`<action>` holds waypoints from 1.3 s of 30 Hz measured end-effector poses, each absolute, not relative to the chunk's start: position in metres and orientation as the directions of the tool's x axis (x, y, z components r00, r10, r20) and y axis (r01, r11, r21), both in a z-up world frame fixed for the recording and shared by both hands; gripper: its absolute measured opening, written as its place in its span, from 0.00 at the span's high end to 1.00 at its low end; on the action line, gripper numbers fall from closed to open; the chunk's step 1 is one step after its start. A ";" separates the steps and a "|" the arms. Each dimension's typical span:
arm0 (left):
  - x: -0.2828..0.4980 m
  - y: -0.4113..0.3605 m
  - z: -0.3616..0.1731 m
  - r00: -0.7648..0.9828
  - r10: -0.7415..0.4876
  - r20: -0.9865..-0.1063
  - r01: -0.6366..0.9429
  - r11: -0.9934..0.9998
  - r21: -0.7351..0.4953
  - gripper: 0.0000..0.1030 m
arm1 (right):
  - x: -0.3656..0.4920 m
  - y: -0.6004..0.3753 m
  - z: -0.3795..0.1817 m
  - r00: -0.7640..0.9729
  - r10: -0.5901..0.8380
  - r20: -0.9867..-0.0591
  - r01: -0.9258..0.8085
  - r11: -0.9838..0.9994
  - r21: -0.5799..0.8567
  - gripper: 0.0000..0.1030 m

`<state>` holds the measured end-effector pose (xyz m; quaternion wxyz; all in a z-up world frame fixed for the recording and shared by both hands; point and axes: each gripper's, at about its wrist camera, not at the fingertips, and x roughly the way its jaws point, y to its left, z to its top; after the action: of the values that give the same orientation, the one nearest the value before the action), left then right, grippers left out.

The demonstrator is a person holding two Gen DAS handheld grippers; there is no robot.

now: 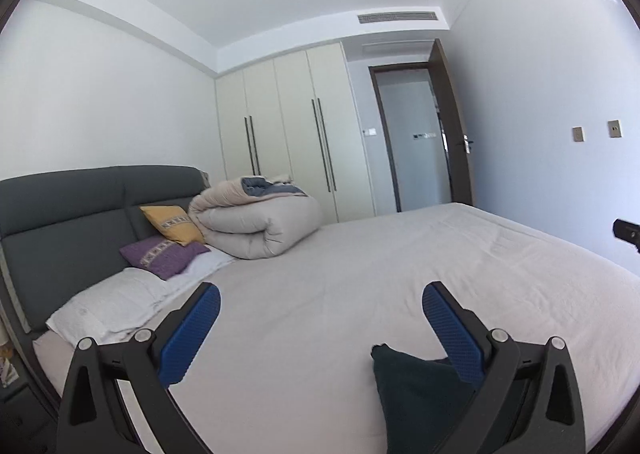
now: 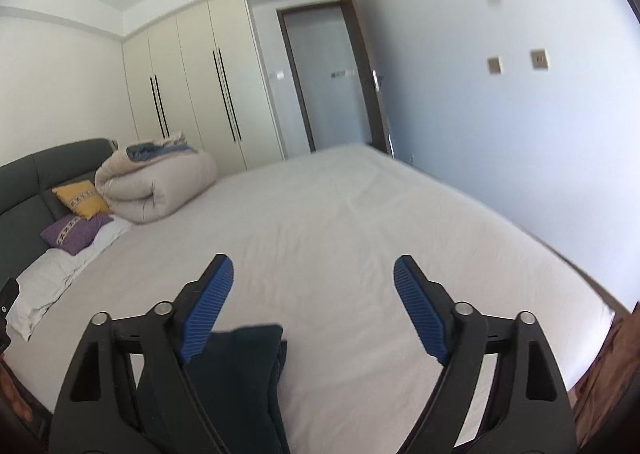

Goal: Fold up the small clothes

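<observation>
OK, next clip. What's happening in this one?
A person holds two grippers over a bed. Both the left gripper and the right gripper are open with nothing between the pads. A small dark garment lies on the sheet below them, looking folded. A rolled duvet and cushions sit by the headboard.

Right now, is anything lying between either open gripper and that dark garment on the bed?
Nothing visible. The dark garment lies on the bare sheet just below both open grippers, left gripper and right gripper. The folded duvet and cushions sit far off by the headboard.
</observation>
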<state>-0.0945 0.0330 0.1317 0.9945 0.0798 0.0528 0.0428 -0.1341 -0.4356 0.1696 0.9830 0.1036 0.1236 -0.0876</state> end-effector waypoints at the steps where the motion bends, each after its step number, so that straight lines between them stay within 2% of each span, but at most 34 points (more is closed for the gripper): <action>1: -0.100 0.035 0.139 0.989 0.123 -0.077 -0.109 0.981 0.160 0.00 | -0.147 -0.431 0.184 0.969 -0.161 -0.186 0.193 0.967 0.167 0.01; 4: -0.116 0.044 0.163 0.994 0.093 -0.062 -0.084 0.988 0.126 0.00 | -0.179 -0.417 0.219 0.985 -0.173 -0.018 0.173 0.977 0.123 0.00; 5: -0.118 0.047 0.168 0.994 0.074 -0.081 -0.064 0.991 0.115 0.00 | -0.186 -0.413 0.229 0.988 -0.155 0.014 0.153 0.982 0.112 0.00; 7: -0.116 0.049 0.172 0.987 0.076 -0.140 -0.061 0.992 0.108 0.00 | -0.195 -0.408 0.241 0.996 -0.092 0.020 0.090 0.991 0.098 0.00; 10: -0.097 0.052 0.158 0.948 0.052 -0.313 -0.037 0.998 0.052 0.00 | -0.200 -0.404 0.246 0.999 -0.018 -0.038 0.022 0.995 0.094 0.00; 14: -0.066 0.051 0.111 0.839 -0.036 -0.542 0.022 0.999 -0.032 0.00 | -0.187 -0.394 0.223 0.976 0.045 -0.214 -0.027 0.996 0.084 0.00; 19: -0.049 0.048 0.055 0.709 -0.080 -0.700 0.035 0.996 -0.079 0.00 | -0.158 -0.386 0.169 0.887 0.006 -0.462 0.041 0.995 0.090 0.00; 22: -0.046 0.049 0.038 0.670 -0.110 -0.734 0.028 0.992 -0.122 0.00 | -0.141 -0.381 0.134 0.831 0.008 -0.556 0.065 0.992 0.112 0.00; 25: -0.054 0.039 0.029 0.667 -0.095 -0.739 0.042 0.995 -0.090 0.00 | -0.142 -0.381 0.105 0.785 -0.032 -0.618 0.096 0.993 0.071 0.00; 33: -0.057 0.029 0.016 0.667 -0.075 -0.742 0.060 0.997 -0.047 0.00 | -0.132 -0.375 0.090 0.754 -0.053 -0.655 0.092 0.995 0.026 0.00; 39: -0.053 0.035 0.012 0.664 -0.078 -0.744 0.046 0.997 -0.063 0.00 | -0.130 -0.381 0.091 0.731 -0.053 -0.680 0.102 0.994 0.031 0.00</action>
<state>-0.0530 0.0350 0.0121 0.9118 -0.0191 0.4087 -0.0340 -0.1304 -0.3812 0.0906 0.9297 0.0332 0.3644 -0.0417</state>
